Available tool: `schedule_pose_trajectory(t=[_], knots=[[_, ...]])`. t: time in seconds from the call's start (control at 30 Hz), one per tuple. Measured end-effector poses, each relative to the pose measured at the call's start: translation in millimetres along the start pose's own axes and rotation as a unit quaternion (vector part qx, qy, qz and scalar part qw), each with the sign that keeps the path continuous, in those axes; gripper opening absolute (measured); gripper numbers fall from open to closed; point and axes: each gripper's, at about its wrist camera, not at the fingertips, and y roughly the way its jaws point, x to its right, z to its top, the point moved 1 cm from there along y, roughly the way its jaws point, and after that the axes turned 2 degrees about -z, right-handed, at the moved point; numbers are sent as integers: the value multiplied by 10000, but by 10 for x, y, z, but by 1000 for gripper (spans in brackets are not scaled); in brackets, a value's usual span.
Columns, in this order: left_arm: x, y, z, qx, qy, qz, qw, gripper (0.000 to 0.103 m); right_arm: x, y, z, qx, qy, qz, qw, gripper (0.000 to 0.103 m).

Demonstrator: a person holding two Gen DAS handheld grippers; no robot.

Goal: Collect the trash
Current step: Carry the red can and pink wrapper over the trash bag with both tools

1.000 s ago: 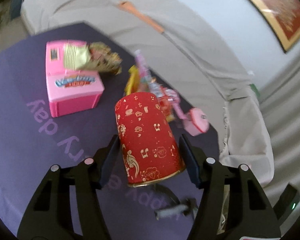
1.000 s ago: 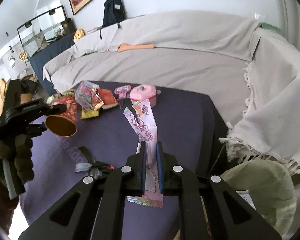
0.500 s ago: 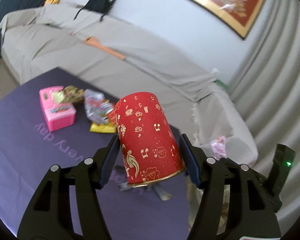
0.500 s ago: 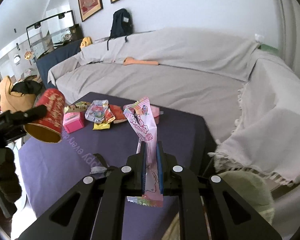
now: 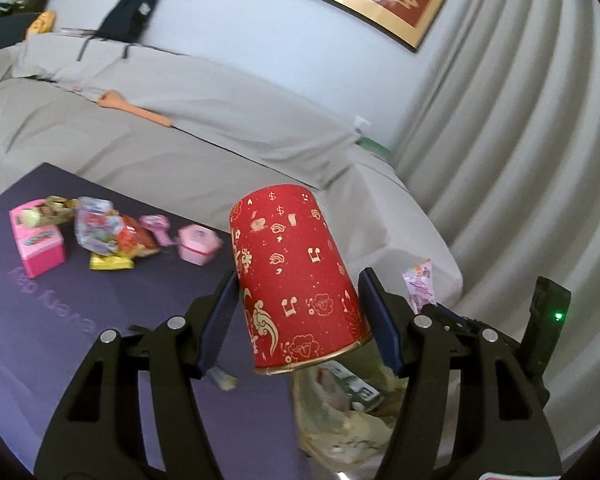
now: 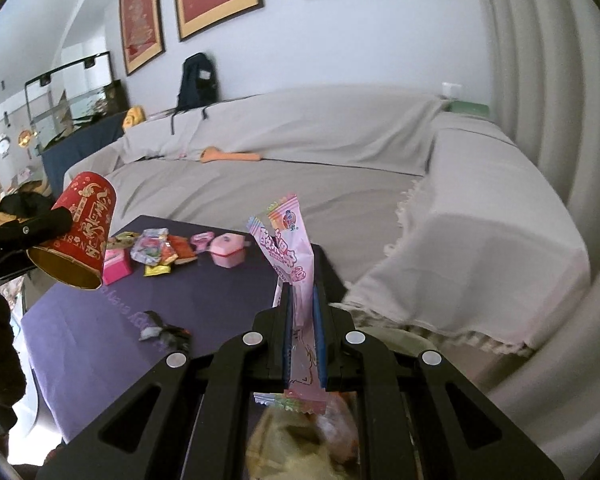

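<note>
Left gripper (image 5: 298,316) clamps the red cup (image 5: 298,276) by its sidewall, aloft above the bag (image 5: 340,412); thin paper, light, easily crushed. Right gripper (image 6: 302,332) is closed on the pink wrapper (image 6: 290,252), limp and slippery, held mid-length over the bag

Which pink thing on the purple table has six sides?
The small pink box at the right end of the pile; the other pink box at the left end is square.

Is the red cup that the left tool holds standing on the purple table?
No. In the right wrist view the red cup hangs tilted in the air, held by the left tool above the purple table.
</note>
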Motion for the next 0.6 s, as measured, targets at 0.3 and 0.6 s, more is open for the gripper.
schedule_pose_trajectory(t=[0.3, 0.6], knots=[[472, 438, -234, -477, 300, -409, 9976, 59, 557, -78, -266, -14, 466, -190, 9987, 11], [538, 713, -384, -782, 238, -617, 9947, 59, 693, 16, -569, -185, 710, -113, 9972, 11]])
